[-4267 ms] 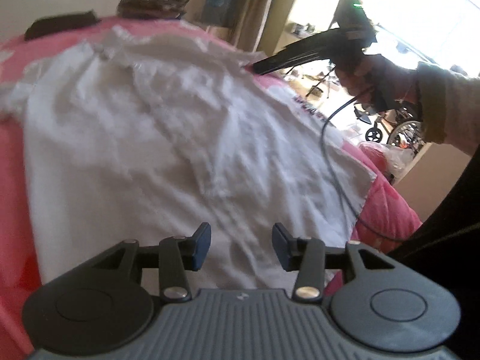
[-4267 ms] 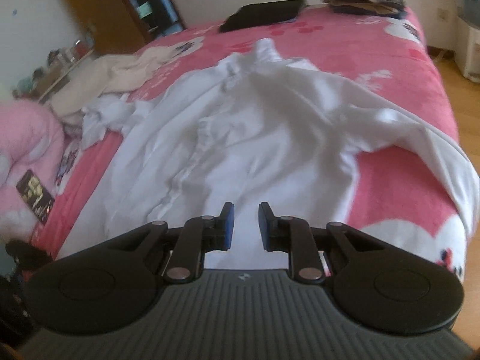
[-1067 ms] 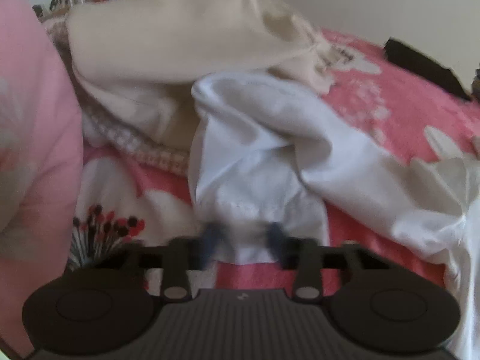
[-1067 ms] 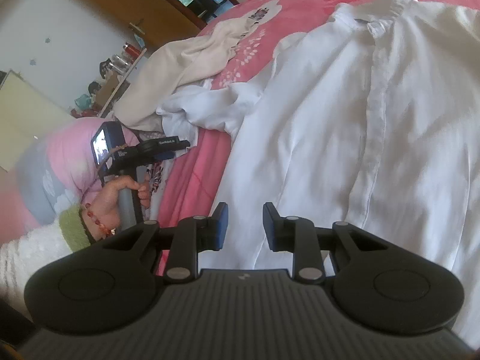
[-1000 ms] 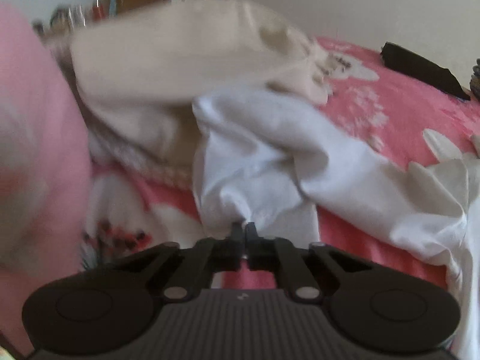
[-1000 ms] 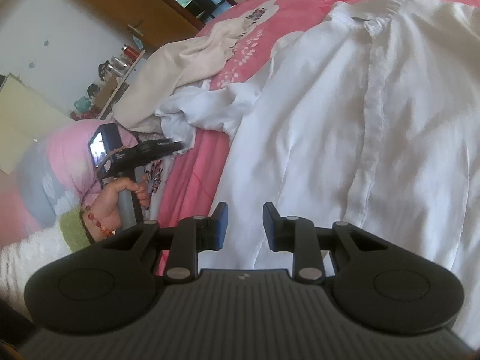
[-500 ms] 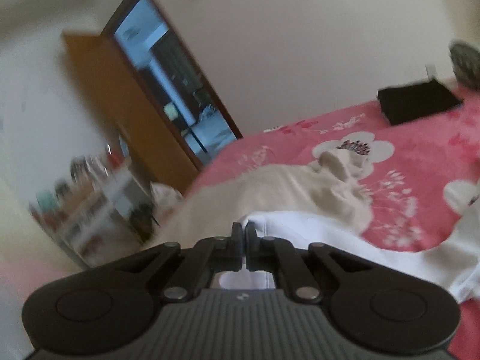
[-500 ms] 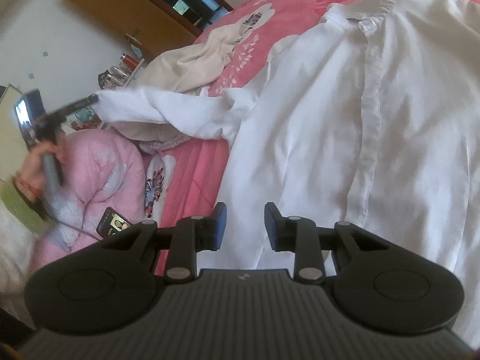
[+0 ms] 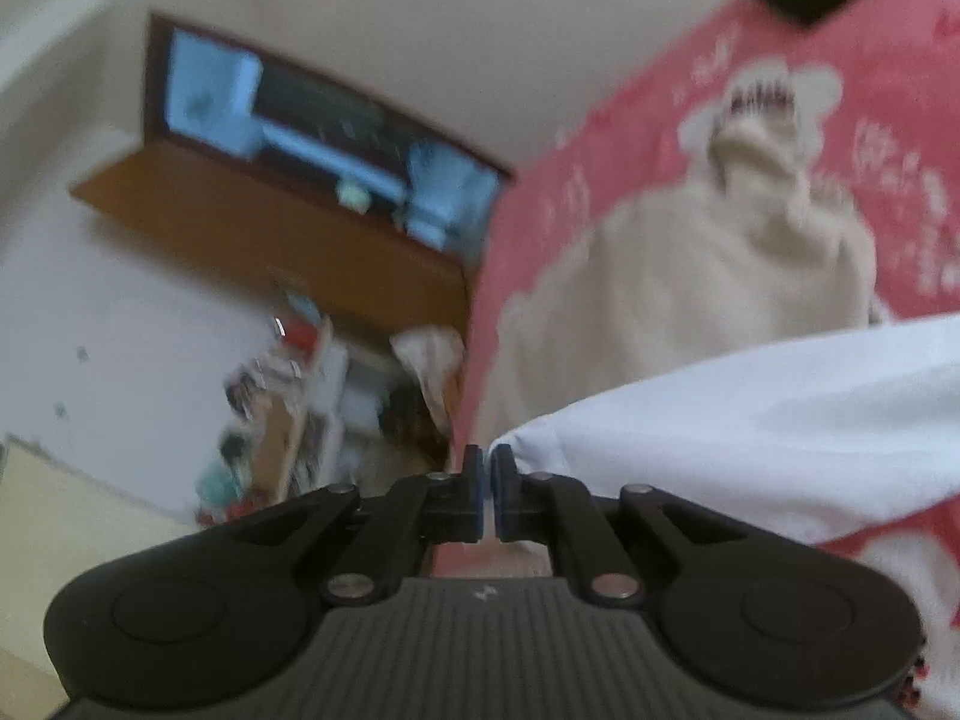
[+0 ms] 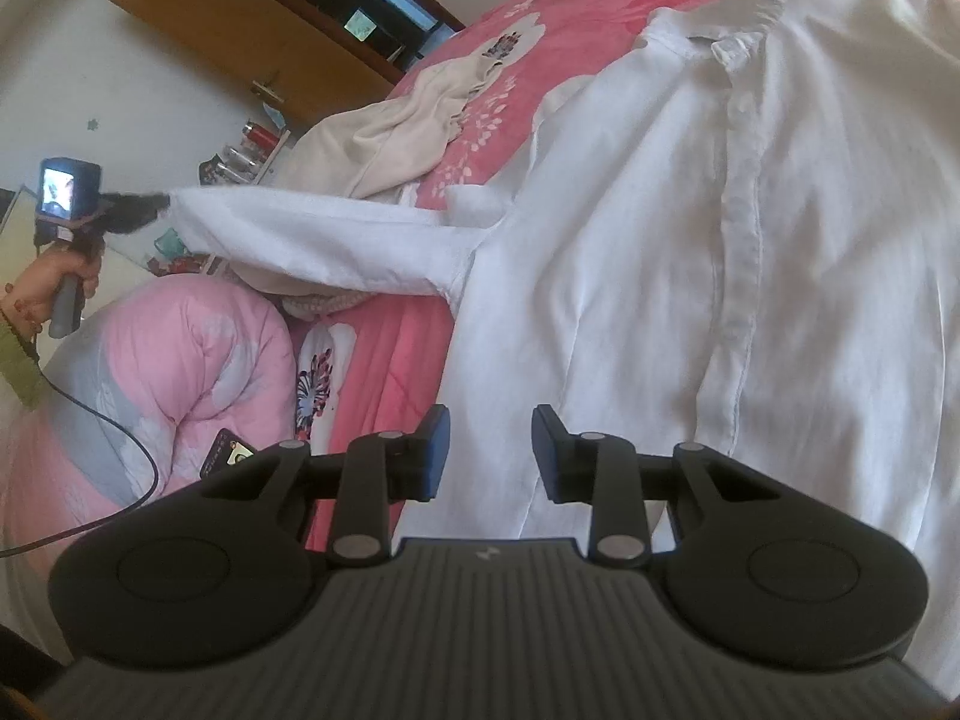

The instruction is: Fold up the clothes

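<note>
Right wrist view: white shirt [image 10: 750, 240] lies flat on the bed [image 10: 384, 360]. Left gripper [image 9: 486, 474] pinches the sleeve [image 10: 324, 240] end, stretched out sideways. Right gripper [image 10: 486, 444] hangs open. Soft, floppy cloth; grab edges.

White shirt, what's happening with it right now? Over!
Left hand-held gripper shut on sleeve, stretched out sideways. Right hand-held gripper open over white shirt. Beige garment lies behind the sleeve.
</note>
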Available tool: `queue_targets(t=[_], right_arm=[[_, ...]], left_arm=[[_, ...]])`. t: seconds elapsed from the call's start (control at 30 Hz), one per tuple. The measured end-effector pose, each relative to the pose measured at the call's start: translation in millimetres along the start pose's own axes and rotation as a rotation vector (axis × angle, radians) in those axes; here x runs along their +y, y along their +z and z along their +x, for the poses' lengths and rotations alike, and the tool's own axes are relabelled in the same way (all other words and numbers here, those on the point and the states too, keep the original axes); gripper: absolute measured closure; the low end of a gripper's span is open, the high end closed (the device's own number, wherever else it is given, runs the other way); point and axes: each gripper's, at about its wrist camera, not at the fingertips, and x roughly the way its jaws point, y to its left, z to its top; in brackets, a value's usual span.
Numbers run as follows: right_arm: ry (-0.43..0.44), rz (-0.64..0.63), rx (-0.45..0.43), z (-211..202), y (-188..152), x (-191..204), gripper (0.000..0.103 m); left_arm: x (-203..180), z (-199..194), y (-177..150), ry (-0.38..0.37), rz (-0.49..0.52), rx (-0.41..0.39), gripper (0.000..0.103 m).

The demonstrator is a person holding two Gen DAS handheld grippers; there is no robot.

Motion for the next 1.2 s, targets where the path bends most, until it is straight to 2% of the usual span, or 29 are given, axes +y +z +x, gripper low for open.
queue_targets(t=[0.13,0.27,0.33,0.43,0.5,0.57,0.6,0.63,0.73,0.87,0.97,1.03,1.07,1.17,1.2], right_arm=[[-0.009,0.006,0.01,2.5,0.4,-3.7,0.073],[-0.015,0.01,0.013,3.8,0.1,-5.6,0.073],[-0.017,0.01,0.011,2.2,-1.0,-5.8,0.072],[-0.022,0.01,0.008,-0.3,-2.6,-6.2,0.072],[-0.025,0.01,0.006,-1.9,-3.6,-6.4,0.072],[-0.031,0.017,-0.009,-7.8,-6.2,-8.8,0.072],[-0.036,0.025,-0.024,-13.3,-8.4,-11.2,0.072],[-0.037,0.041,-0.047,-21.2,-11.2,-15.0,0.072],[-0.045,0.092,-0.132,-49.7,-19.1,-29.4,0.072],[-0.096,0.196,-0.317,-112.4,-27.0,-65.5,0.071],[-0.221,0.3,-0.498,-175.5,-34.0,-106.9,0.068],[-0.297,0.402,-0.597,-214.4,-44.1,-141.0,0.06],[-0.335,0.454,-0.645,-233.6,-49.3,-158.1,0.053],[-0.435,0.672,-0.769,-281.3,-71.1,-216.1,0.047],[-0.423,0.749,-0.792,-289.7,-79.6,-236.5,0.042]], left_arm=[[-8.0,36.8,-10.9,-0.076,0.014,0.159,0.09],[-7.0,55.6,-24.9,-0.073,0.001,0.236,0.089],[0.2,55.4,-30.4,-0.069,-0.03,0.247,0.08],[15.0,41.2,-28.1,-0.064,-0.096,0.204,0.067],[26.3,18.8,-22.9,-0.051,-0.147,0.129,0.063],[30.7,-13.3,-17.4,-0.075,-0.212,0.022,0.056],[32.0,-30.7,-14.6,-0.091,-0.246,-0.035,0.049],[30.2,-50.0,-12.0,-0.126,-0.277,-0.09,0.046],[11.1,-97.6,-7.9,-0.308,-0.334,-0.205,0.045],[-45.1,-145.8,1.4,-0.577,-0.319,-0.298,0.044],[-97.5,-166.4,7.0,-0.765,-0.28,-0.318,0.044],[-135.9,-175.2,11.4,-0.861,-0.241,-0.305,0.044],[-154.1,-178.6,14.1,-0.899,-0.211,-0.292,0.045],[-203.1,-191.8,21.2,-0.976,-0.109,-0.283,0.045],[-217.9,-198.3,22.0,-0.982,-0.074,-0.297,0.045]])
